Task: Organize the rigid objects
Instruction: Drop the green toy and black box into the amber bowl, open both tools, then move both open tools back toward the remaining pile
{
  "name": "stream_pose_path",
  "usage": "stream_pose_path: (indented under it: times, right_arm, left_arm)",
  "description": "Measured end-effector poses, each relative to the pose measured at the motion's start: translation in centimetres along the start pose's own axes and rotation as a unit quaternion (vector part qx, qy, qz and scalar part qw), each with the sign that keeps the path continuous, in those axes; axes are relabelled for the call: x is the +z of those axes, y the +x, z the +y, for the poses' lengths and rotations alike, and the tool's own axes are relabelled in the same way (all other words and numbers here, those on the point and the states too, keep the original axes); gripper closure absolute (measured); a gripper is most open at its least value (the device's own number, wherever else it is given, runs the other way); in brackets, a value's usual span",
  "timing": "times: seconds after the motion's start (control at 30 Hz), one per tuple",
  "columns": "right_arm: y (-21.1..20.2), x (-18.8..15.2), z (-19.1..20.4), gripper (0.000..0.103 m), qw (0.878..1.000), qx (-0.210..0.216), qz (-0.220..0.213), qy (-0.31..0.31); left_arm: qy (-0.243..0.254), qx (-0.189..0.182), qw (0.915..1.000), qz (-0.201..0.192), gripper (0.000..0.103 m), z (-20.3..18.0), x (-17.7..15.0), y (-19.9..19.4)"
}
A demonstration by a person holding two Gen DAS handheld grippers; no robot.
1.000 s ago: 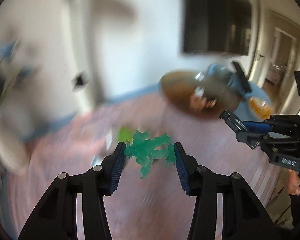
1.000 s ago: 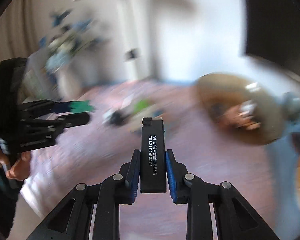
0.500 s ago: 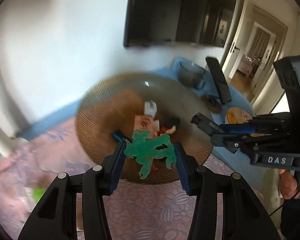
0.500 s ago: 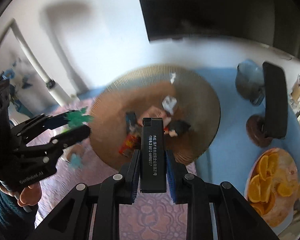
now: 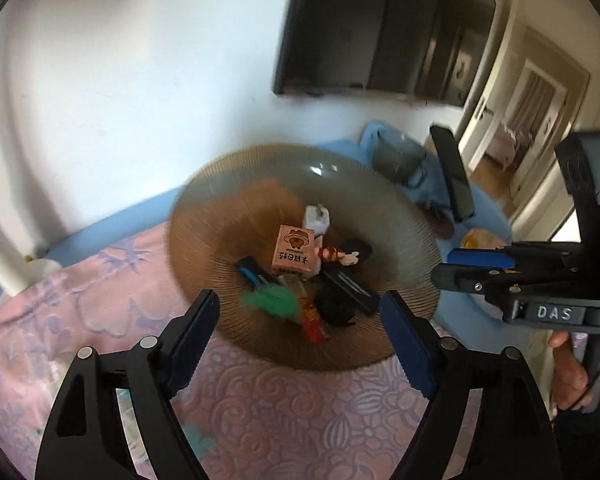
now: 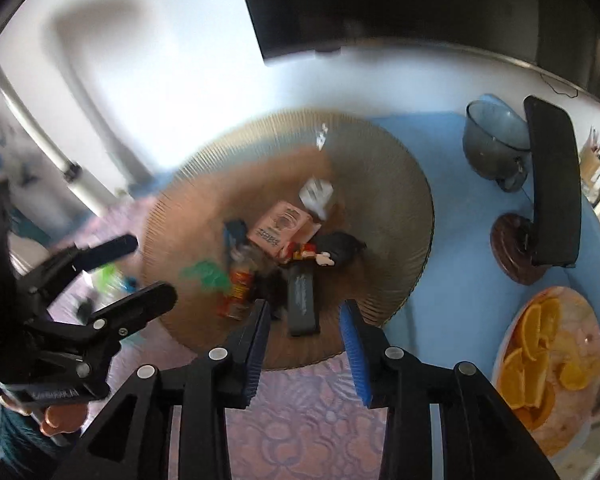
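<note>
A black lighter (image 6: 301,304) lies flat in a wide ribbed bowl (image 6: 380,152), its long axis running from the near rim toward the bowl's middle. A blurred green toy (image 5: 274,299) sits just left of it, its facing unclear. The bowl also holds a pink carton (image 5: 294,251), a white piece (image 5: 317,216), a small figure (image 5: 336,255), a red-and-yellow packet (image 5: 314,320) and a blue-and-black item (image 5: 252,271), crowded at the centre; the sloping sides are bare.

The right gripper (image 6: 305,320) hovers over the lighter, jaws opening and clear of it. The left gripper (image 5: 300,312), jaws opening wide, has nothing between them.

The bowl rests on a bench covered by a pink patterned cloth (image 5: 280,420) and a blue cloth (image 6: 460,272). To the right stand a grey cup (image 6: 492,144), a dark remote (image 6: 552,192) and a plate of orange slices (image 6: 548,352).
</note>
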State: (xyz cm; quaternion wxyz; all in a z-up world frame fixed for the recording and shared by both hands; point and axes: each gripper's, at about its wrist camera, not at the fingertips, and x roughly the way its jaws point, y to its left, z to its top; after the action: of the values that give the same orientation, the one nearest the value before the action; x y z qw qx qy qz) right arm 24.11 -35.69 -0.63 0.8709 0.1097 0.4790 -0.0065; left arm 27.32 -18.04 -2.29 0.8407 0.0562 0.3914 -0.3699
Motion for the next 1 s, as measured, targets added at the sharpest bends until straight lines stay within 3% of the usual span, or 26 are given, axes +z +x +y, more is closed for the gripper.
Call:
stream_pose_path:
  times: [0.1, 0.37, 0.53, 0.63, 0.77, 0.93, 1.0]
  right_arm:
    - [-1.4, -0.8, 1.2, 0.068, 1.0, -0.005, -0.015, -0.012]
    - [-4.3, -3.9, 7.9, 0.065, 0.995, 0.065, -0.038, -0.07]
    - [-4.8, -6.2, 12.4, 0.046, 0.987, 0.103, -0.056, -0.105]
    - [-2.7, -8.5, 14.0, 0.042, 0.985, 0.126, -0.044, -0.111]
    - [4.0, -11.7, 15.0, 0.041, 0.984, 0.145, 0.008, -0.106]
    - [7.8, -14.8, 16.6, 0.041, 0.982, 0.112, -0.006, -0.153]
    - [8.2, -14.9, 16.7, 0.041, 0.982, 0.103, -0.003, -0.156]
  left_arm:
    - [-0.004, 0.01, 0.9998, -0.016, 0.022, 0.6, -0.9, -2.8]
    - [-0.018, 0.062, 0.9954, -0.071, 0.022, 2.2, -4.9, -12.0]
    - [-0.068, 0.101, 0.9866, -0.108, 0.015, 5.2, -9.3, -16.6]
    - [-0.108, 0.145, 0.9787, -0.096, 0.014, 8.1, -13.0, -16.5]
    - [-0.137, 0.238, 0.9599, -0.055, 0.014, 11.8, -18.7, -13.5]
    - [-0.159, 0.236, 0.9585, -0.012, 0.015, 13.7, -21.5, -10.2]
    - [-0.163, 0.236, 0.9579, -0.018, 0.014, 13.9, -21.3, -10.1]
